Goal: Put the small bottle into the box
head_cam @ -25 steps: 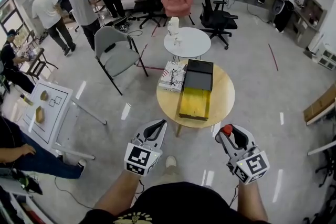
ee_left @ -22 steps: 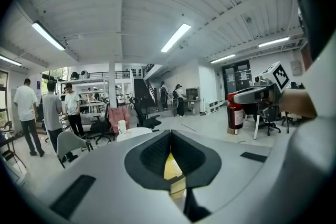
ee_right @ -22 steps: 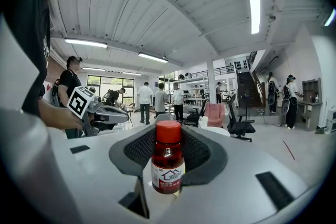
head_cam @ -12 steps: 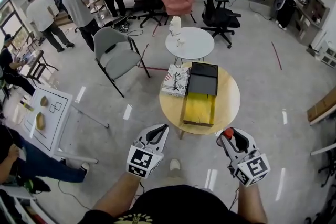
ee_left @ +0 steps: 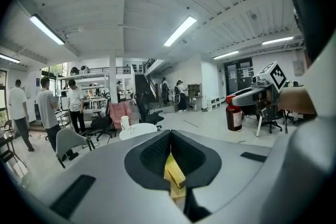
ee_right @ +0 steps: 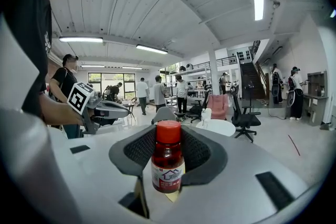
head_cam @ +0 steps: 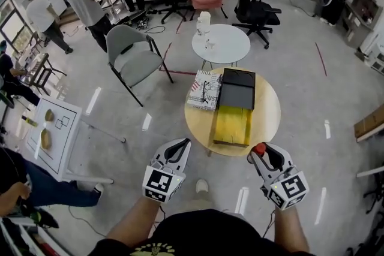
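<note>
While the person stands on the grey floor just short of a round wooden tabletop (head_cam: pixel 268 110), we see both tools held low in front of the body. The right hand-held gripper (head_cam: pixel 263 154) is clamped on the small bottle (ee_right: pixel 167 162), its black pads pressing the bottle's sides. The bottle has a red cap, dark red contents and a white label, and it stands upright between the jaws. It hangs over the floor, near the tabletop's near edge but not above it.

The left hand-held gripper (head_cam: pixel 179 147) carries nothing. In its own view we see the jaw tips brought together, with only a diamond-shaped gap behind them.

On the tabletop lies the box (head_cam: pixel 233 124), yellow and long, with its near end close to the tabletop's near edge. A black flat case (head_cam: pixel 237 88) sits against its far end, and a printed packet (head_cam: pixel 204 90) lies just beside that, on the left. The bottle and the box are apart.

Beyond we see a white round table (head_cam: pixel 221 45), a grey chair (head_cam: pixel 133 60) and several people standing.
</note>
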